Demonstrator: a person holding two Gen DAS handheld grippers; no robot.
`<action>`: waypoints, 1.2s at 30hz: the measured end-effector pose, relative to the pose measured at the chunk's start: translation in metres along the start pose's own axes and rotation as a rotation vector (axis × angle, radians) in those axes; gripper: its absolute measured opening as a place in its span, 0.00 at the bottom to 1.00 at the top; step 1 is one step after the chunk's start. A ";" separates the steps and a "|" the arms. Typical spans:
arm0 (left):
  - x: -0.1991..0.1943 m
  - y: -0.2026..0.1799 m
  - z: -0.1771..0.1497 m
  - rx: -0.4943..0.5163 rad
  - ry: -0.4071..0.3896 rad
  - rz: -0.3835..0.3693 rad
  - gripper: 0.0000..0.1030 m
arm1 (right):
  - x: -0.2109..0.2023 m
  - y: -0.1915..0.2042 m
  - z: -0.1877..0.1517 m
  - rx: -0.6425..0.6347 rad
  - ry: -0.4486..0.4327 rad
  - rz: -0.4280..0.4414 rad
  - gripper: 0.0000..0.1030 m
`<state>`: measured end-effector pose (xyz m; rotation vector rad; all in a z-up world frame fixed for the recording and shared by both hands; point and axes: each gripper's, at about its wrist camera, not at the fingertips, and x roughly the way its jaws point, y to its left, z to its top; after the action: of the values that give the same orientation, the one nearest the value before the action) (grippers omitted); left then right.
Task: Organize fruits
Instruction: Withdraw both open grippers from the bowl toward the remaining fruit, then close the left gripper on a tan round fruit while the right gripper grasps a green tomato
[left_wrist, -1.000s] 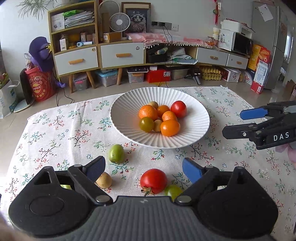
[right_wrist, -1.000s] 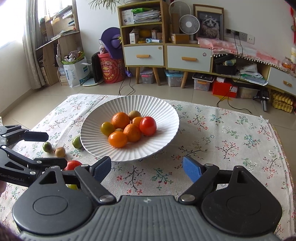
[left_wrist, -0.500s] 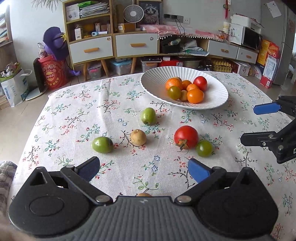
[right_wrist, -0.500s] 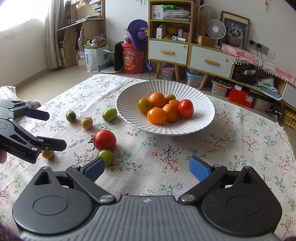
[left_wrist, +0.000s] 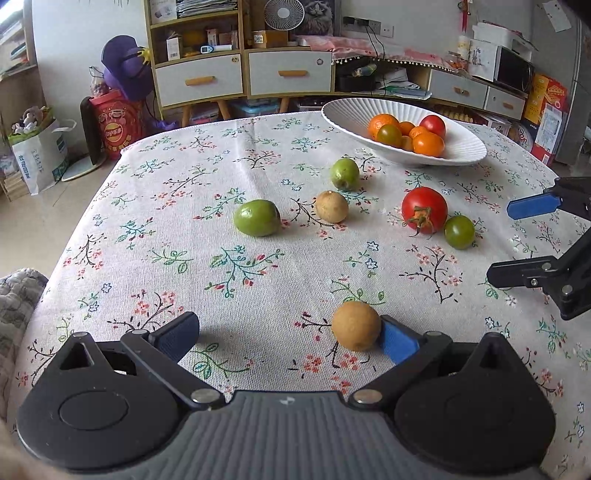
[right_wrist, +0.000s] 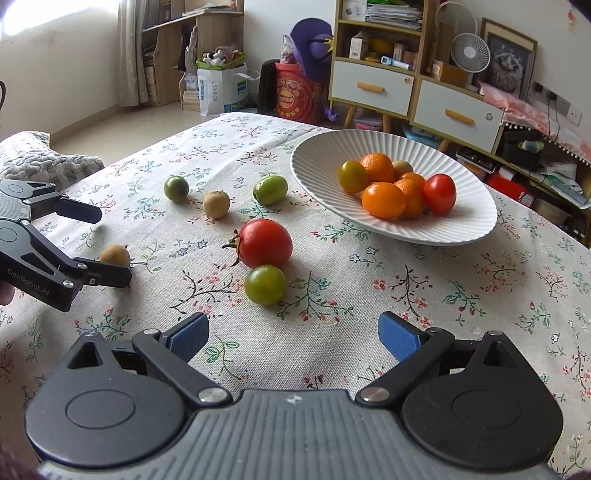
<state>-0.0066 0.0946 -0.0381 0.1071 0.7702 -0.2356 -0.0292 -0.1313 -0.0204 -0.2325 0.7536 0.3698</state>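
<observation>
A white ribbed bowl (left_wrist: 461, 147) (right_wrist: 472, 225) holds oranges and tomatoes. Loose on the floral cloth lie a red tomato (left_wrist: 424, 209) (right_wrist: 264, 242), a small green tomato (left_wrist: 459, 231) (right_wrist: 265, 284), two green fruits (left_wrist: 256, 217) (left_wrist: 344, 173) and a tan fruit (left_wrist: 331, 206). My left gripper (left_wrist: 290, 334) is open; another tan fruit (left_wrist: 355, 325) (right_wrist: 115, 255) lies between its fingers, against the right blue pad (left_wrist: 399, 341). My right gripper (right_wrist: 293, 336) is open and empty, just short of the green tomato.
The table's left edge (left_wrist: 74, 236) drops to the floor, with a grey cushion (left_wrist: 16, 291) beside it. Cabinets (left_wrist: 243, 74) and boxes stand behind the table. The right gripper shows at the right of the left wrist view (left_wrist: 535, 240).
Both grippers have pulled back from the bowl and dropped low toward the near loose fruits. The near tan fruit now sits between the left gripper's fingers.
</observation>
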 end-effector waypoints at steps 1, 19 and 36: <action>0.000 0.003 -0.002 -0.011 -0.007 -0.009 0.97 | 0.002 0.002 0.000 -0.004 0.005 0.002 0.95; -0.011 -0.013 -0.007 0.033 0.003 -0.069 0.85 | 0.017 0.010 0.009 -0.008 0.007 0.020 0.76; -0.016 -0.023 -0.003 -0.001 -0.006 -0.091 0.34 | 0.017 0.010 0.017 -0.017 -0.006 0.030 0.28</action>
<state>-0.0253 0.0760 -0.0287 0.0706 0.7703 -0.3223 -0.0113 -0.1125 -0.0213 -0.2363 0.7485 0.4055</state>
